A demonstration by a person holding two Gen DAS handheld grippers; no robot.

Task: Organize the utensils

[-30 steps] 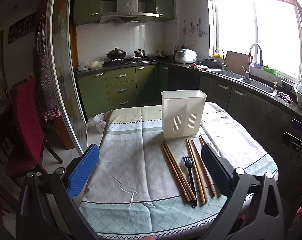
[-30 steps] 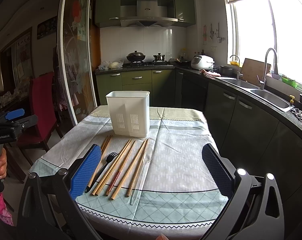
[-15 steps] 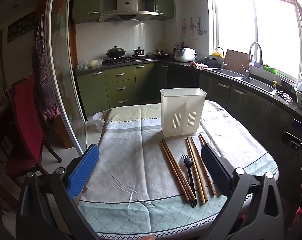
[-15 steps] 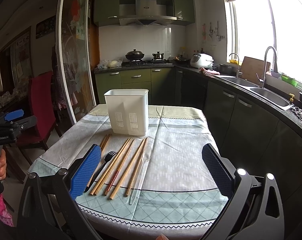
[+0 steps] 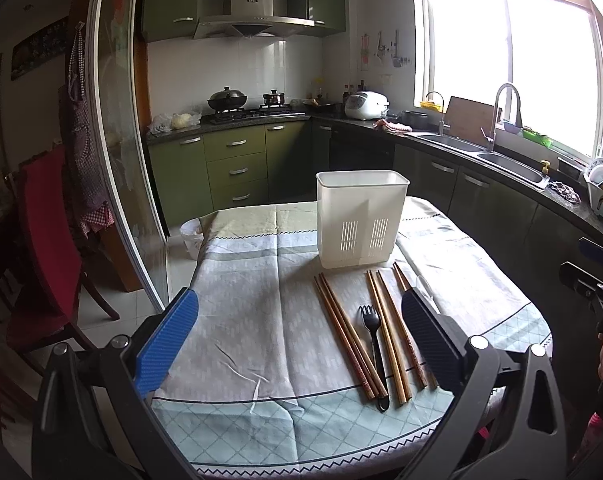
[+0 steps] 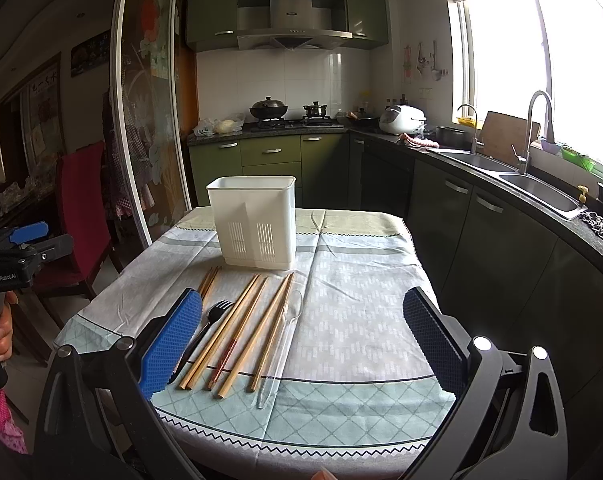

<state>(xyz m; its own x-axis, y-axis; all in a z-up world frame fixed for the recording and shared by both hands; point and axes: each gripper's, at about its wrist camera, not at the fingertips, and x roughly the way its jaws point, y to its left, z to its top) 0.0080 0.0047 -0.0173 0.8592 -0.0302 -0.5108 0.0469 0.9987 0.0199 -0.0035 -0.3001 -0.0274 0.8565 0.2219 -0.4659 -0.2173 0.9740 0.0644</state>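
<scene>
A white slotted utensil holder [image 5: 361, 218] [image 6: 255, 222] stands upright on the clothed table [image 5: 241, 312] [image 6: 361, 300]. In front of it lie several wooden chopsticks [image 5: 345, 332] [image 6: 237, 320], a black plastic fork [image 5: 373, 336] [image 6: 209, 324] and a clear plastic spoon [image 6: 283, 340]. My left gripper [image 5: 301, 336] is open and empty, above the table's near edge, left of the utensils. My right gripper [image 6: 301, 336] is open and empty, above the near edge with the utensils at its left finger.
A red chair [image 5: 49, 232] and a glass sliding door [image 5: 113, 160] stand left of the table. Green cabinets, a stove and a sink counter [image 6: 533, 188] run behind and to the right. A small bin [image 5: 191, 236] sits on the floor.
Both views have edged slightly closer to the table, so the holder and utensils sit a little lower. Both grippers stay open and empty.
</scene>
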